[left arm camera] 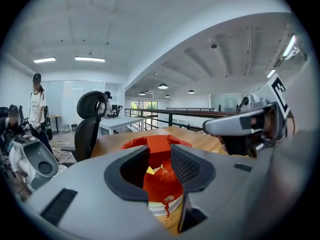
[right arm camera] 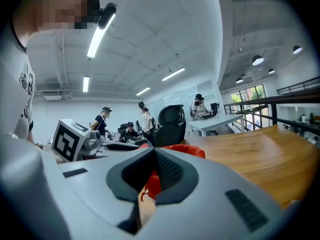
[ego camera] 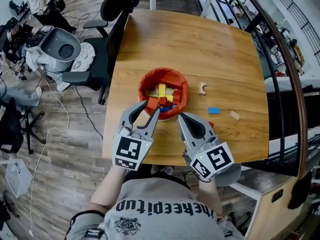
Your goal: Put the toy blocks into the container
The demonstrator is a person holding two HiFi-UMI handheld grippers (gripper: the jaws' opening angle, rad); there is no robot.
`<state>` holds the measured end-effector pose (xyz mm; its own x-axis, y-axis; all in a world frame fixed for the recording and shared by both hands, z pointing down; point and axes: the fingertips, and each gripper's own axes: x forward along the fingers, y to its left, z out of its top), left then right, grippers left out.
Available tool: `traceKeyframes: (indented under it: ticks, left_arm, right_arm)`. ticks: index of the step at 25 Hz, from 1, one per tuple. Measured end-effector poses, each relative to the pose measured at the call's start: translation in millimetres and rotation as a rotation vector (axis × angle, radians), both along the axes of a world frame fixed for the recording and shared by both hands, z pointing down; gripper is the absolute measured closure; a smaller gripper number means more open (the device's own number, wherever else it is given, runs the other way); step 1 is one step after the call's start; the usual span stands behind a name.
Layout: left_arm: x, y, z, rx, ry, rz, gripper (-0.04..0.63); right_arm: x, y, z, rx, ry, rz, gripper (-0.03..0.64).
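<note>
Left gripper [ego camera: 152, 110] holds a red block [ego camera: 151, 103] at the container's [ego camera: 184, 91] near rim; dropped early, it could bounce onto the table [ego camera: 200, 49].

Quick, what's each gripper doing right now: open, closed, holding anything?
Left gripper: closed on a red block.
Right gripper: closed, nothing between its jaws.

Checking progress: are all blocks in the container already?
No, a blue block, a tan block and an arch piece lie on the table outside the container.
</note>
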<state>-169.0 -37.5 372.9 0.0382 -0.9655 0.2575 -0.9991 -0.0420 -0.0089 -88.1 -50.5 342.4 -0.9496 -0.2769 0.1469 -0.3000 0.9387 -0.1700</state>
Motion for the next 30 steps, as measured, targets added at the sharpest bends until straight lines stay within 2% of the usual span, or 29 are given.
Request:
traceKeyframes:
  ticks: [11,24,30]
  left_arm:
    - [-3.0,-7.8,14.7,-0.040,0.003,0.004,0.449]
    - [-2.9,-8.2,11.0,-0.027,-0.003,0.005,0.451]
    - [-3.4,-6.7,3.9,-0.006,-0.027,0.002,0.551]
  right_arm:
    - [3.4,-5.4,5.3,-0.012,0.014,0.024,0.606]
    - [3.5,-6.9,5.7,-0.019,0.008,0.030,0.605]
    - [2.0,-6.2,2.9,-0.013,0.003,0.030,0.606]
